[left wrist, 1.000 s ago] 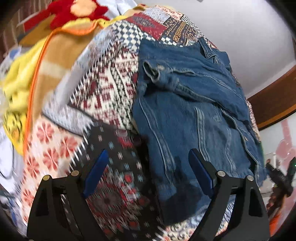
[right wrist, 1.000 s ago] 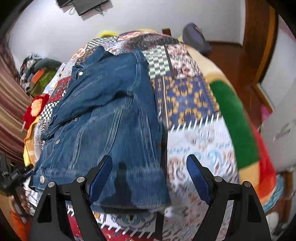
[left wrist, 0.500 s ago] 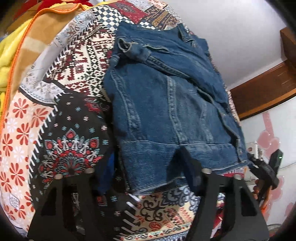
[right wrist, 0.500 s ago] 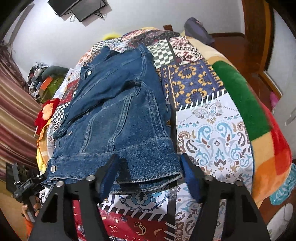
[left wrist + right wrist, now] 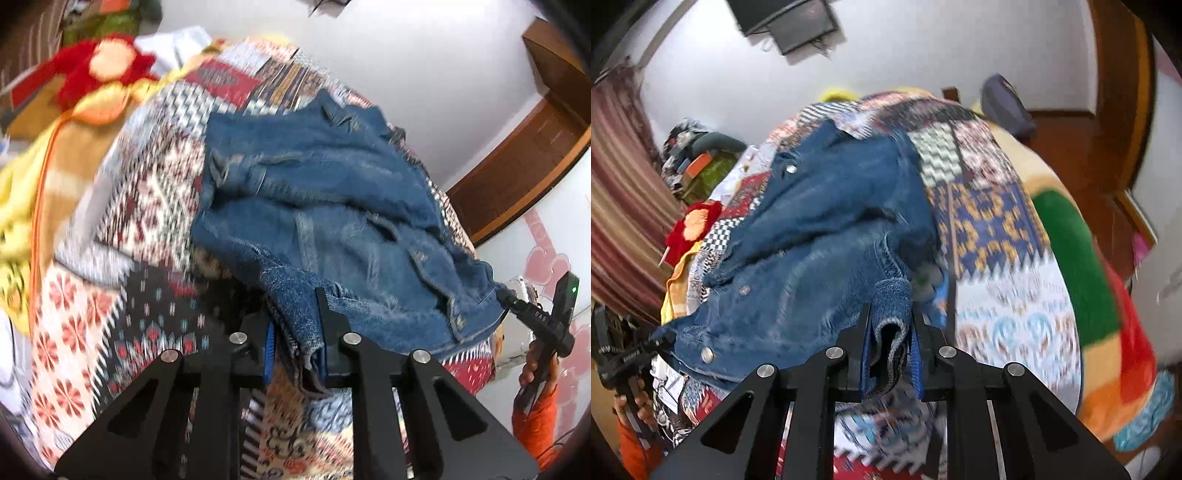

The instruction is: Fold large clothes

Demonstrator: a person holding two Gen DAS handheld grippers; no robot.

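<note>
A blue denim jacket (image 5: 332, 206) lies on a patchwork bedspread (image 5: 147, 206), sleeves folded across its body. My left gripper (image 5: 295, 332) is shut on the jacket's hem at its left corner and holds it lifted off the bed. My right gripper (image 5: 890, 343) is shut on the hem at the other corner; the bunched denim edge (image 5: 890, 306) sits between the blue pads. The jacket (image 5: 820, 229) slopes up from the collar toward both grippers. In the right wrist view the left gripper (image 5: 628, 358) shows at the far left edge, and in the left wrist view the right gripper (image 5: 532, 317) at the far right.
The bedspread (image 5: 997, 229) covers the whole bed. A red and yellow soft toy (image 5: 99, 70) and yellow blankets lie at the bed's left side. A green, red and orange blanket edge (image 5: 1078, 258) hangs at the right. White wall and wooden door frame (image 5: 524, 155) stand behind.
Both grippers moved onto the jacket's bottom hem, closed on it and lifted it; the hem now rises off the bedspread and the jacket bunches toward its collar.
</note>
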